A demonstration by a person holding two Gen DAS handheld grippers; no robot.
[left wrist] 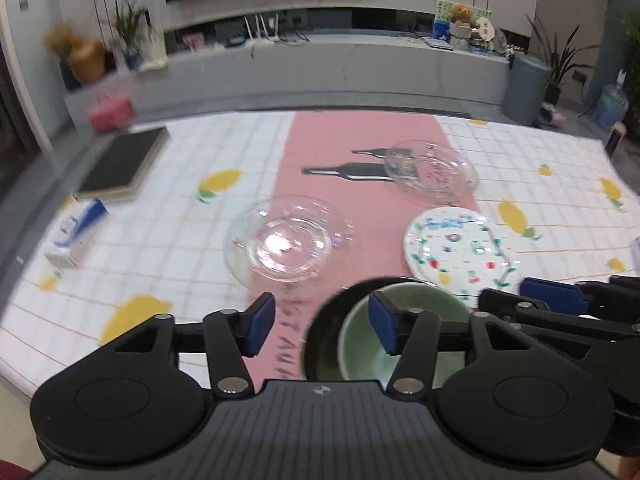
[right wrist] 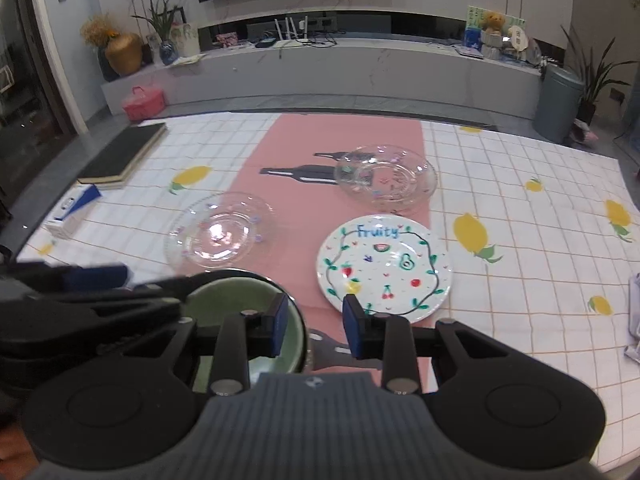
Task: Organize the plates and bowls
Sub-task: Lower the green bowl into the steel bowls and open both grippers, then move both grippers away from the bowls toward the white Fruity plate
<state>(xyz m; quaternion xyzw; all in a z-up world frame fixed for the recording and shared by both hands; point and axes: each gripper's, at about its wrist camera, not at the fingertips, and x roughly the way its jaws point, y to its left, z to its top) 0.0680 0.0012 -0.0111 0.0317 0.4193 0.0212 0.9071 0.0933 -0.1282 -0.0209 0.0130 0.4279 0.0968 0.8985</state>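
One tablecloth (right wrist: pixel 520 216), white grid with lemons and a pink centre strip, covers the table. One dark board (right wrist: pixel 120 156) at far left. Plates: three — two clear glass, one near-left (right wrist: pixel 222 232), one farther right (right wrist: pixel 386 180); one white "Fruity" plate (right wrist: pixel 384 268) near right. Bowls: one green bowl (right wrist: pixel 240 300) seated inside one dark bowl (left wrist: pixel 320 336), at the near edge on the pink strip. One blue-white carton (right wrist: pixel 70 212) at left. Left gripper (left wrist: pixel 322 328): jaws spread, its right pad over the green bowl's rim, nothing pinched. Right gripper (right wrist: pixel 316 324): jaws partly apart, left pad at the bowl's right rim; contact cannot be told. Right view reads the plate's lettering sharply; left view is blurred, but shows the dark bowl's left wall.
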